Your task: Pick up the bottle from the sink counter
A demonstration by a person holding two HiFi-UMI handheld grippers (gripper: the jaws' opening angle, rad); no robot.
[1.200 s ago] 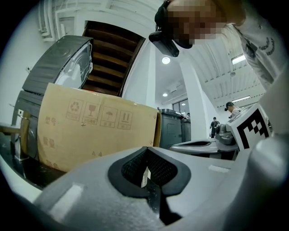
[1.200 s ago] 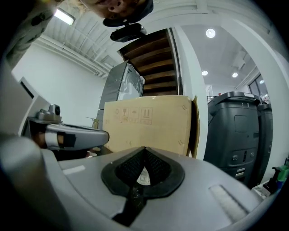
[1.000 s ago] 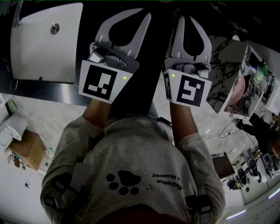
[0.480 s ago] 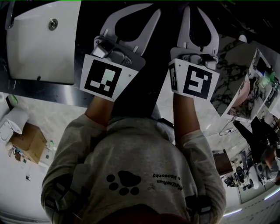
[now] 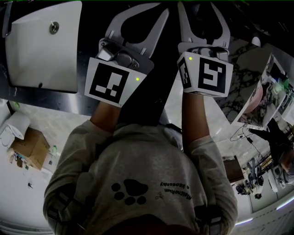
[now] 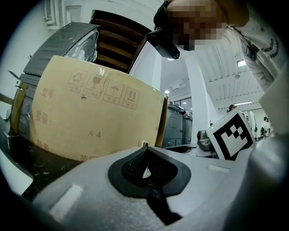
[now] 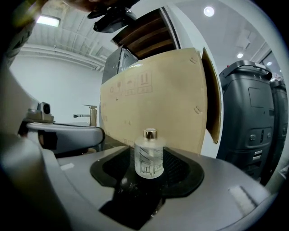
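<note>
Bottle [image 7: 149, 155] upright between right tongs [image 7: 151, 173], jaws just been opening, clear of it, left tongs [image 6: 144, 158] closed

Dark counter [image 5: 92, 36] with a white sink [image 5: 41, 46] set in it. The bottle [image 7: 149, 155] stands upright on it (box [image 7: 158, 99] right behind).

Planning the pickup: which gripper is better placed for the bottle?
Right. The right gripper has just been opening its jaws, the bottle framed ungripped in their gap. The left gripper is shut, facing a cardboard box.
</note>
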